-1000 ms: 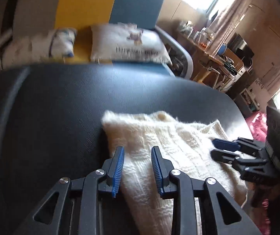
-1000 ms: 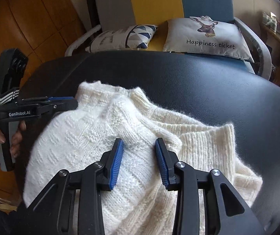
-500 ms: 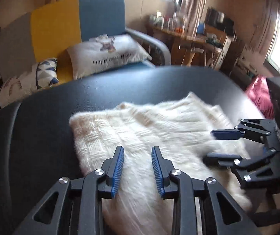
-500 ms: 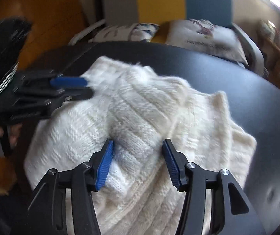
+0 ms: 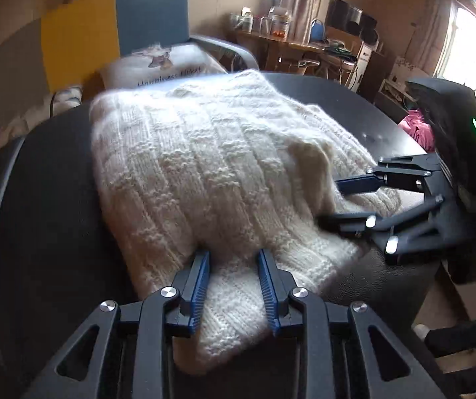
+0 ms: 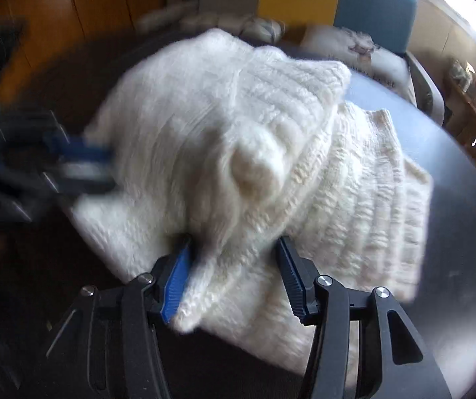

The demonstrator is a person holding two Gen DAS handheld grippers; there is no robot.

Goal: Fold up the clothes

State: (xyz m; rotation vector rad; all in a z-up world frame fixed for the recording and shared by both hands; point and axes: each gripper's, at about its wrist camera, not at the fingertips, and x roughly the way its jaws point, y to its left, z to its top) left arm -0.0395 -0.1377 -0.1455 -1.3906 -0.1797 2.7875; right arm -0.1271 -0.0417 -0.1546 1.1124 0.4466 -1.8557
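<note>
A cream knitted sweater (image 5: 221, 166) lies folded in thick layers on the black round table (image 5: 38, 216). My left gripper (image 5: 233, 262) is at its near edge. The jaws stand partly apart, a lower layer of knit runs between them, and the tips are tucked under the upper fold. In the right wrist view the sweater (image 6: 238, 116) is bunched, with one fold humped up. My right gripper (image 6: 234, 249) is open wider, knit lying between its pads. Each gripper shows in the other's view: right gripper (image 5: 331, 203), left gripper (image 6: 81, 163), blurred.
Behind the table stands a chair (image 5: 151, 10) in grey, yellow and blue with a printed cushion (image 5: 158, 66). A cluttered wooden desk (image 5: 304, 46) is at the back right, and a pink cloth (image 5: 417, 126) lies past the table's right edge. Bare table top (image 6: 454, 183) lies right of the sweater.
Both grippers have swept level across the table to the sweater's near edge. The right jaws have spread wider. The sweater looks more bunched, with a fold raised over the fingertips.
</note>
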